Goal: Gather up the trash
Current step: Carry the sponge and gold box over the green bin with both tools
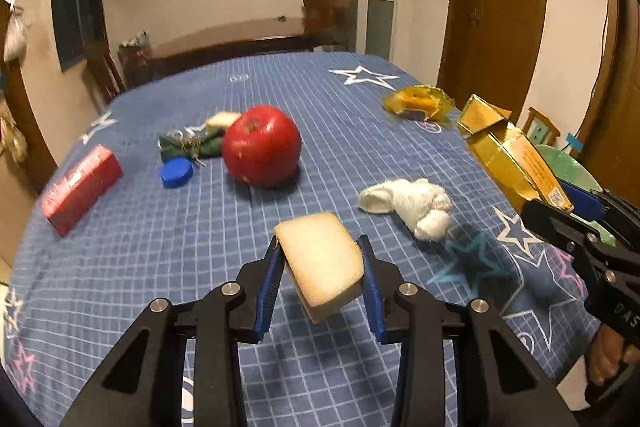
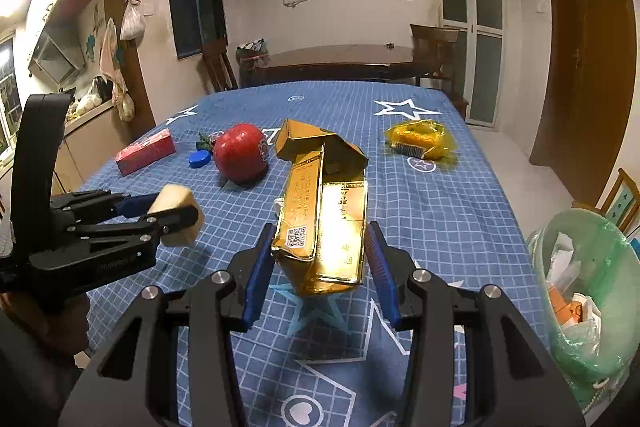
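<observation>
My left gripper is shut on a beige foam block, held a little above the blue star-patterned tablecloth. In the right wrist view this left gripper reaches in from the left with the foam block between its pads. My right gripper is shut on a crumpled gold carton, held tilted above the cloth. In the left wrist view the right gripper and the gold carton are at the right edge.
On the table lie a red apple, a red box, a blue cap, a green wrapper, a second beige block, a white balled cloth and a yellow wrapper. A green-lined bin with trash stands beside the table's right edge.
</observation>
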A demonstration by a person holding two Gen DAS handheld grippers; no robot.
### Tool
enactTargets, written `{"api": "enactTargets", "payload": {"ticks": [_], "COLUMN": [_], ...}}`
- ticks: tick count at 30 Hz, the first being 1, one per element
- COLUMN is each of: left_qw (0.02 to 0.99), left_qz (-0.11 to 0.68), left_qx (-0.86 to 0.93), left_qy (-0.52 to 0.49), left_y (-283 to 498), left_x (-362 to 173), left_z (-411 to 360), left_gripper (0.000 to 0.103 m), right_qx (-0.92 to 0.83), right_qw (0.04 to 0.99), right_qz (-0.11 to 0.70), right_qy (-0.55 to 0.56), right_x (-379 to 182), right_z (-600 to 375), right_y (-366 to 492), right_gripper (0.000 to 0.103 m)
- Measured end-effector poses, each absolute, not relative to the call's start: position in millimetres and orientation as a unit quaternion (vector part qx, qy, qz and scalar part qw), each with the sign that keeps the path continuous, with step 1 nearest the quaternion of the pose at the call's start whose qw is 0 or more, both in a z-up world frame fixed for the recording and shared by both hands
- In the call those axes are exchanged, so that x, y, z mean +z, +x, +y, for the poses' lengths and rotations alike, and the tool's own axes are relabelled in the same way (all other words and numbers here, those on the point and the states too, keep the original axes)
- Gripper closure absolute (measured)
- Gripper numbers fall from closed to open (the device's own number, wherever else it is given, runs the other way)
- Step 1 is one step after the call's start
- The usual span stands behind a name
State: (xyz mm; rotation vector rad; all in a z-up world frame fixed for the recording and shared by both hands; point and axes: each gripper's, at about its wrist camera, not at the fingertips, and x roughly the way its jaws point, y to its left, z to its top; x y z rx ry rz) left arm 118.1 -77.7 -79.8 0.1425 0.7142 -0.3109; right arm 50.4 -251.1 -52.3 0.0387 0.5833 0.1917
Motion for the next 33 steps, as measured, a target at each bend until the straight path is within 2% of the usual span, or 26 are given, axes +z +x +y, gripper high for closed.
{"api": "enactTargets", "payload": {"ticks": [21, 33], "left_qw": [0.939, 0.939], "left_qz": [0.294, 0.253], "left_qx": [-0.122, -0.178], "left_qy": [0.131, 0.149], "left_y": [116, 114], "left_x": [-47, -16], "left_z": [-122, -184], "left_gripper": [0.068, 0.068], "right_qx": [0.026, -0.047], "right_qw": [0.968, 0.975], "right_qz": [0.248, 0.214], "right_qy": [0.018, 0.024], "right_x": [-27, -3], "right_z": [-279, -327], "right_y": [26, 10], "right_gripper": [0.06, 0.06]}}
